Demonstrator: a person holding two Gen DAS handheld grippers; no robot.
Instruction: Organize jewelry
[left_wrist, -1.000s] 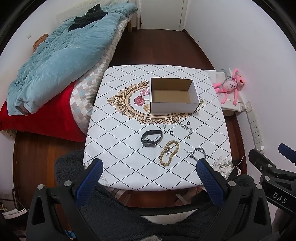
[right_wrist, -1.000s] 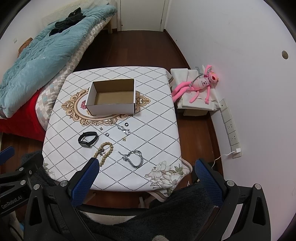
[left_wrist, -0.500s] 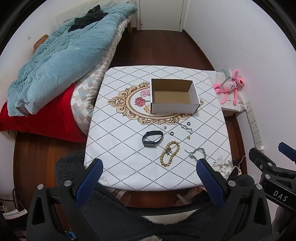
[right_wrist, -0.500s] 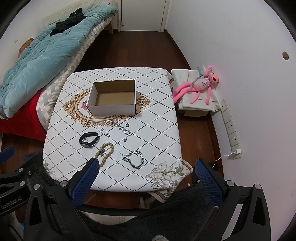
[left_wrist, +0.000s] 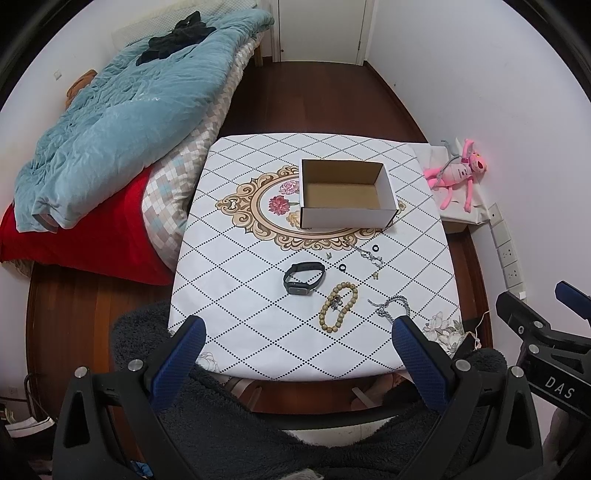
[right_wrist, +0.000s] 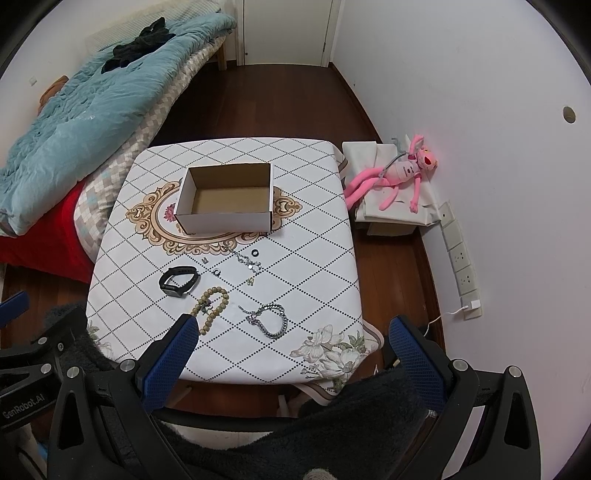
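left gripper (left_wrist: 297, 334): jaws spread wide, holding nothing, hanging off the table's 6 o'clock edge
right gripper (right_wrist: 291, 334): jaws spread wide too, nothing between them, same near edge
table (right_wrist: 314, 258): white cloth with a diamond pattern
box (right_wrist: 225, 199): open cardboard, empty, just past the centre toward 12 o'clock
watch (right_wrist: 179, 281): black band, toward 7 o'clock
beads (right_wrist: 212, 304): wooden loop, at 6 o'clock, just beside the watch
chain bracelet (right_wrist: 271, 320): silver, toward 5 o'clock
rings (right_wrist: 255, 253): small dark ones between box and beads
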